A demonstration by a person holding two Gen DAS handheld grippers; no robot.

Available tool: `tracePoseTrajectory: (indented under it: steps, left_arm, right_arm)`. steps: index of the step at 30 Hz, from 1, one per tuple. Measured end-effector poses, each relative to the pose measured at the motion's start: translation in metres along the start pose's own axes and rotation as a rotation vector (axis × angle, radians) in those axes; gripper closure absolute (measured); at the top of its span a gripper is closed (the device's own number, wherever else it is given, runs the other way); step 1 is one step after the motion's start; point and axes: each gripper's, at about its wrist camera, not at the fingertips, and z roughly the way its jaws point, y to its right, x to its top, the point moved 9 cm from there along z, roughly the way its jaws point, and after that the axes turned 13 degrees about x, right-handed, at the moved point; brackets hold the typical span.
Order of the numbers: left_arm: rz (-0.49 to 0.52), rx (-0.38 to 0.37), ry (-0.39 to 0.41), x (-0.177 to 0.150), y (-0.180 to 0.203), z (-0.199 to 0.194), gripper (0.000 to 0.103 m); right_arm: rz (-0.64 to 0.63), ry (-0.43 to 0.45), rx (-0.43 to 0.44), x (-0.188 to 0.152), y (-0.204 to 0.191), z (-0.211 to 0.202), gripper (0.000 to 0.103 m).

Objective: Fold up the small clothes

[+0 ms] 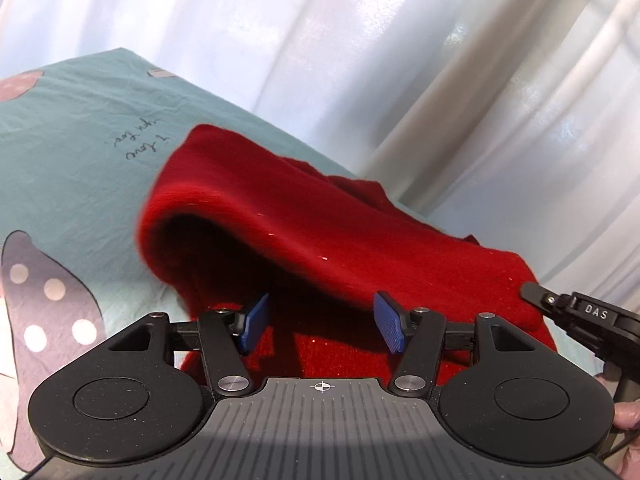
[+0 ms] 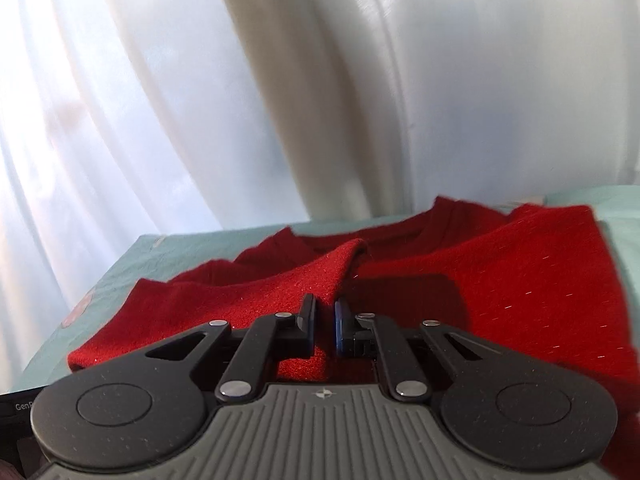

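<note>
A red knit sweater [image 1: 304, 220] lies on a teal bedsheet [image 1: 80, 152]. In the left wrist view one side is lifted and curls over, dark beneath. My left gripper [image 1: 320, 322] is open, its blue pads wide apart, right at the sweater's near edge and holding nothing. The right gripper's black tip [image 1: 560, 308] shows at the right edge, against the sweater. In the right wrist view my right gripper [image 2: 325, 326] is nearly closed on a raised fold of the red sweater [image 2: 520, 280]. The sweater's neckline lies at the far side.
White curtains [image 2: 280, 80] hang close behind the bed's far edge. The teal sheet [image 2: 120, 264] carries a polka-dot print [image 1: 48, 304] and handwriting. The bed's edge runs just beyond the sweater in both views.
</note>
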Motion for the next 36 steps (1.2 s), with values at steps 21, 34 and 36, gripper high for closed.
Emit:
tracePoseTrajectory:
  steps: [21,34,36]
  left_arm:
    - [-0.002,-0.021,-0.038,-0.001,0.006,0.006,0.042]
    - [0.068,0.008,-0.05,-0.011,0.003,-0.008,0.04]
    - [0.079,0.016,-0.046,-0.01,0.003,-0.011,0.04]
  right_arm:
    - [0.042,-0.07,-0.172,-0.015,0.069,-0.027,0.093]
    - [-0.084,-0.006,-0.358,-0.004,0.086,-0.074,0.094]
    - [-0.082,-0.02,-0.355,-0.007,0.088,-0.074,0.094]
